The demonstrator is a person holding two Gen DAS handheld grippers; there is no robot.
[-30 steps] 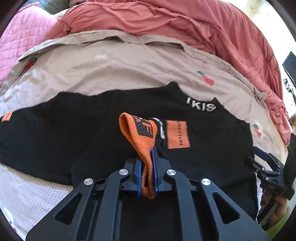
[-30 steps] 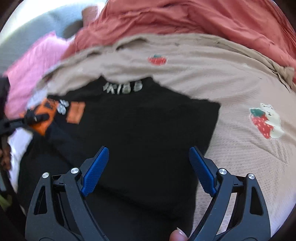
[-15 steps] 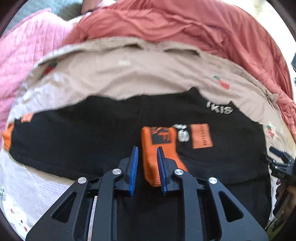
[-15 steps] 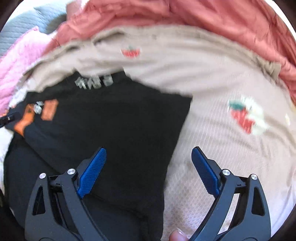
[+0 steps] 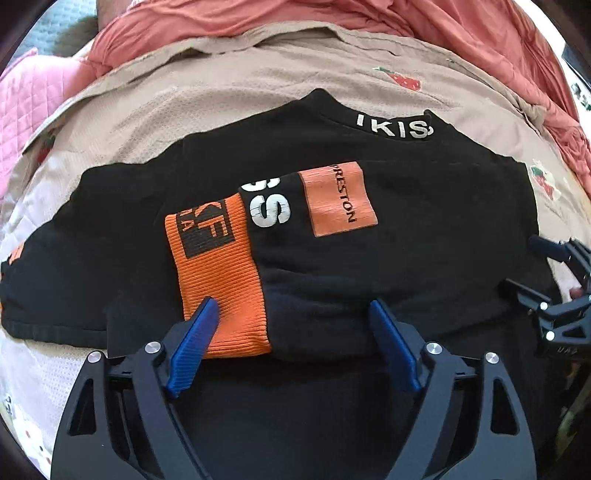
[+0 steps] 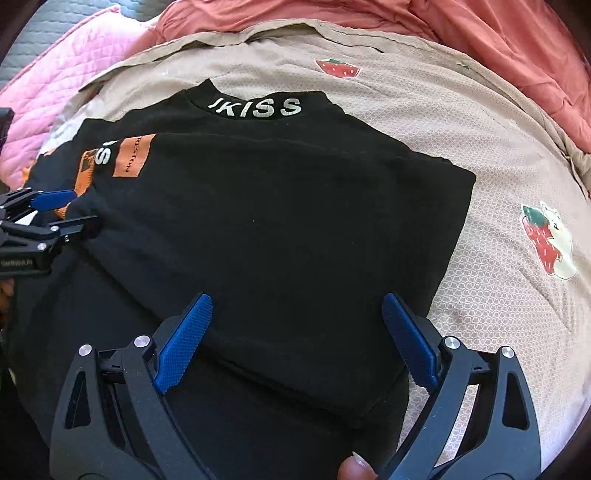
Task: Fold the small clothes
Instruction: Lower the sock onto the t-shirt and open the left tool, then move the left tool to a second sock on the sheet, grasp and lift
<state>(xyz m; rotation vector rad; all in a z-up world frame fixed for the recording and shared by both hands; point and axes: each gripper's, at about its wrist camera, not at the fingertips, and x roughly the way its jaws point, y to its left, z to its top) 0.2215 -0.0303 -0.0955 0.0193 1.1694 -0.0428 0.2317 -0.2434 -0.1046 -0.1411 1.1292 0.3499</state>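
The black sweatshirt (image 6: 280, 229) lies flat in the middle of the bed, its collar toward the far edge. One sleeve is folded across the chest, with the orange cuff (image 5: 218, 273) on top. The cloth looks soft, light and limp, so it is probably best taken at a hem or a folded edge. The left gripper (image 5: 295, 343) and the right gripper (image 6: 295, 339) both stand wide and hold nothing. Under the sweatshirt is a beige strawberry sheet (image 6: 498, 206); a red blanket (image 5: 424, 22) lies bunched along the far edge.
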